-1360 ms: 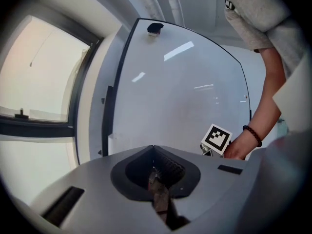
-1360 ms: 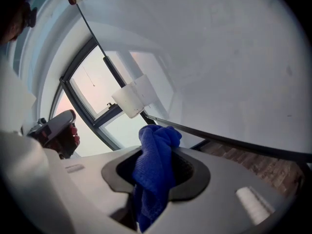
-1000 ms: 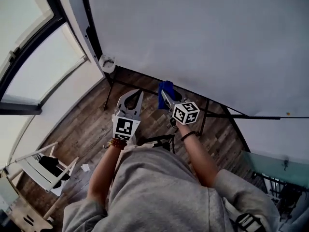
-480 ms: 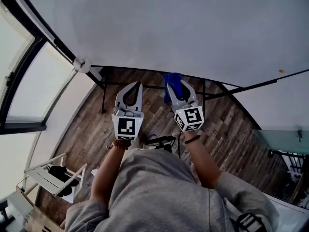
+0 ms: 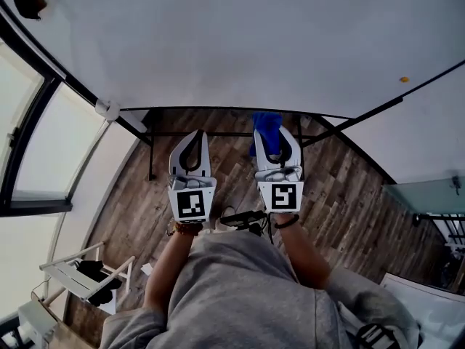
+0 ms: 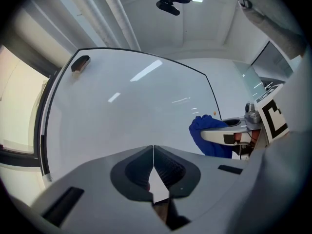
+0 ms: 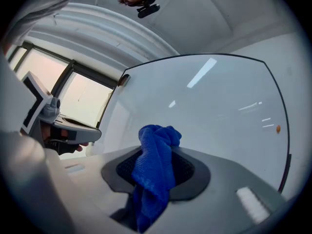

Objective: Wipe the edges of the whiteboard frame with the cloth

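The right hand-held gripper (image 5: 275, 139) is clamped on a bunched blue cloth (image 5: 267, 122), held close to the black bottom frame (image 5: 218, 108) of the whiteboard (image 5: 240, 42); contact cannot be made out. To its left, the left hand-held gripper (image 5: 195, 138) has its jaws pressed together on nothing. Only a small tuft pokes past the tips, so rubbing along the thin frame could drag the cloth loose, or let the bare jaws scrape it.
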`<state>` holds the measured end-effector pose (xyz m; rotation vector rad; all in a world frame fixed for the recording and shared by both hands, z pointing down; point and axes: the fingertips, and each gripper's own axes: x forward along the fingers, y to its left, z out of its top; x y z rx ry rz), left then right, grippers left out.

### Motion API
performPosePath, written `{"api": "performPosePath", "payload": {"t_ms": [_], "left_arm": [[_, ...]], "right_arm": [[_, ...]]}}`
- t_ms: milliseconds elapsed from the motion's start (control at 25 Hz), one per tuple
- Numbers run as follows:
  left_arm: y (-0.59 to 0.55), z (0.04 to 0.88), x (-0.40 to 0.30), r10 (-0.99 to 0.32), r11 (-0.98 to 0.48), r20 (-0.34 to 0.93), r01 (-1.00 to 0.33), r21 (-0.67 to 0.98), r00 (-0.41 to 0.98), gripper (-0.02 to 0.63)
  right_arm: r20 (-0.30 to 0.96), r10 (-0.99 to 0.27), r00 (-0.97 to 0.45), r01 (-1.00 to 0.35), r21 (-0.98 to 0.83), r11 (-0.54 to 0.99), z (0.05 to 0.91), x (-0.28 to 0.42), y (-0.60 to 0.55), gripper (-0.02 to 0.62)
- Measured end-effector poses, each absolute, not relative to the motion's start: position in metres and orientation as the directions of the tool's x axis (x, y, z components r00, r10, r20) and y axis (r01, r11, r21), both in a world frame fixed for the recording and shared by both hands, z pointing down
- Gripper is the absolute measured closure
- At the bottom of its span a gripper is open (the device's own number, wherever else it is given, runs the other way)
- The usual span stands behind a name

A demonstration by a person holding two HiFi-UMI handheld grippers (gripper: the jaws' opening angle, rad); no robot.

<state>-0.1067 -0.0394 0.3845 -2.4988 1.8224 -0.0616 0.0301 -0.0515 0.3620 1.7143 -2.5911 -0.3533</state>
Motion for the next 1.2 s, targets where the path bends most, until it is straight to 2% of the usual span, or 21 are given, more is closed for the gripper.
{"api": "performPosePath", "payload": {"t_ms": [200,440,800,1200], "left_arm": [[-0.031,0.365,-0.084,-0.953,-0.292,-0.059,-0.952,-0.092,0.298,0.597],[-0.020,0.354,-0.050,-0.936,-0.336,-0.075,-0.935,-0.109,0.345,0.597],[-0.011,0.356,-0.009,-0.905,-0.405,-0.079,-0.903,-0.141,0.418,0.597],[-0.002,0.364,0.009,-0.905,-0.404,-0.084,-0.903,-0.144,0.418,0.597]], "right_arm": [[-0.180,-0.925,-0.335,-0.934,0.195,0.300,0.343,0.057,-0.034,0.453],[-0.205,-0.931,-0.302,-0.941,0.219,0.257,0.335,0.081,-0.016,0.453],[-0.203,-0.945,-0.258,-0.948,0.239,0.208,0.341,0.109,-0.004,0.453],[-0.194,-0.954,-0.227,-0.956,0.234,0.180,0.346,0.126,0.004,0.453]]}}
